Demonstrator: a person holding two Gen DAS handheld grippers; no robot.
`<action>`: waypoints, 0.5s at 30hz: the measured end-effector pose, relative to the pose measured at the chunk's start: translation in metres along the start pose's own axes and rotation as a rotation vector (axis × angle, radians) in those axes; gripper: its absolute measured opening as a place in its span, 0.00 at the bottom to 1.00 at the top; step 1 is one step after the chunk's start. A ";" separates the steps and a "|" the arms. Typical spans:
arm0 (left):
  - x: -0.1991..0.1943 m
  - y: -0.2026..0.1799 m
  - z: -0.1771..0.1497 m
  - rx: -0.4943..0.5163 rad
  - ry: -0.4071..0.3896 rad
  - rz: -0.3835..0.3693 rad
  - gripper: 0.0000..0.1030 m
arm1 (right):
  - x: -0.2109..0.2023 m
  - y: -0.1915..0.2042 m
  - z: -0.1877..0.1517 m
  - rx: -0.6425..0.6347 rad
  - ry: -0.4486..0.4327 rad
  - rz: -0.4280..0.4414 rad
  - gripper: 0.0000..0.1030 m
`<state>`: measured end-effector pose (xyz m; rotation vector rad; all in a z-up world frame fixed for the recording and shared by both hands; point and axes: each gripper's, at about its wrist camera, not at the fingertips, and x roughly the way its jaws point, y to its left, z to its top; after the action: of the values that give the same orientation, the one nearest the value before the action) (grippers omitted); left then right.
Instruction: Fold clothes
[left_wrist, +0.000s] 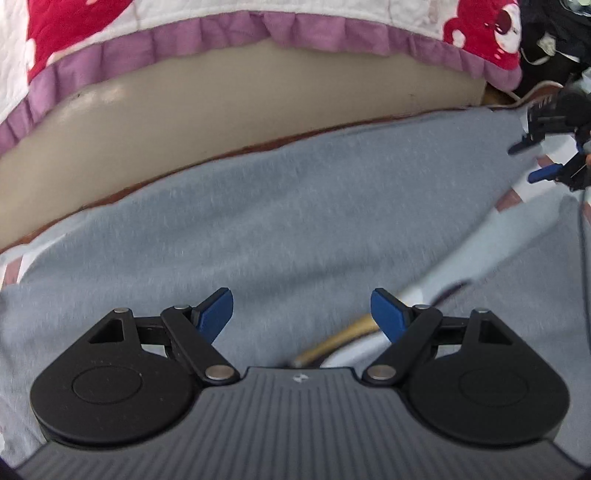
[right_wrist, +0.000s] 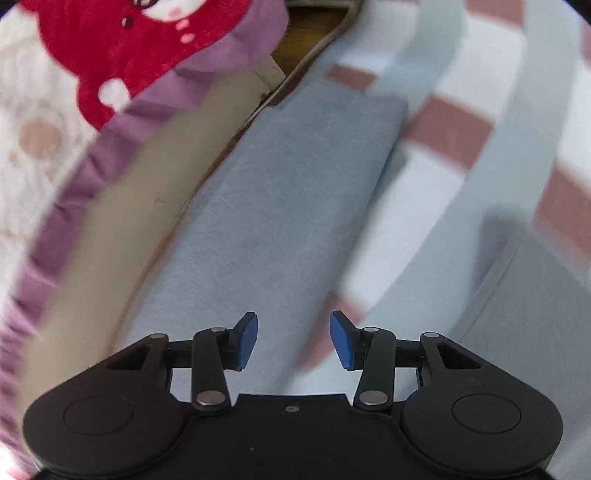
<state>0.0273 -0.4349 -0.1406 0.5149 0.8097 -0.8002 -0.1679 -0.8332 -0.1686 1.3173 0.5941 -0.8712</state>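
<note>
A grey-blue garment (left_wrist: 280, 206) lies flat and fills most of the left wrist view. Low over its near part hovers my left gripper (left_wrist: 303, 314), open, with nothing between its blue pads (left_wrist: 218, 314). A pale strip (left_wrist: 480, 247) and a blurred gold-coloured piece (left_wrist: 332, 343) cross the cloth by the right pad. My right gripper (left_wrist: 532, 162) shows at the far right edge, open. In the right wrist view the garment (right_wrist: 295, 184) runs as a long folded band, and my right gripper (right_wrist: 294, 339) stands open above its near end, holding nothing.
The garment rests on a sheet checked in white, pale blue and dusty pink (right_wrist: 461, 129). A beige padded edge (left_wrist: 166, 118) runs along the far side. A white quilt with red figures and a purple frill (left_wrist: 236, 33) hangs over it. More grey cloth (right_wrist: 535, 314) lies at the right.
</note>
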 end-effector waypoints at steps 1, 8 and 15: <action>0.004 0.002 0.002 -0.006 -0.001 -0.003 0.79 | -0.003 0.007 -0.010 0.026 -0.014 0.077 0.55; 0.036 0.016 0.014 -0.051 -0.010 -0.021 0.79 | 0.009 0.010 -0.020 -0.165 -0.132 -0.044 0.59; 0.064 0.049 0.002 -0.179 0.070 -0.057 0.79 | 0.011 -0.048 0.021 0.058 -0.187 0.034 0.47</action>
<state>0.0944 -0.4340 -0.1849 0.3639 0.9547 -0.7566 -0.2031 -0.8571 -0.2010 1.2776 0.4021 -0.9777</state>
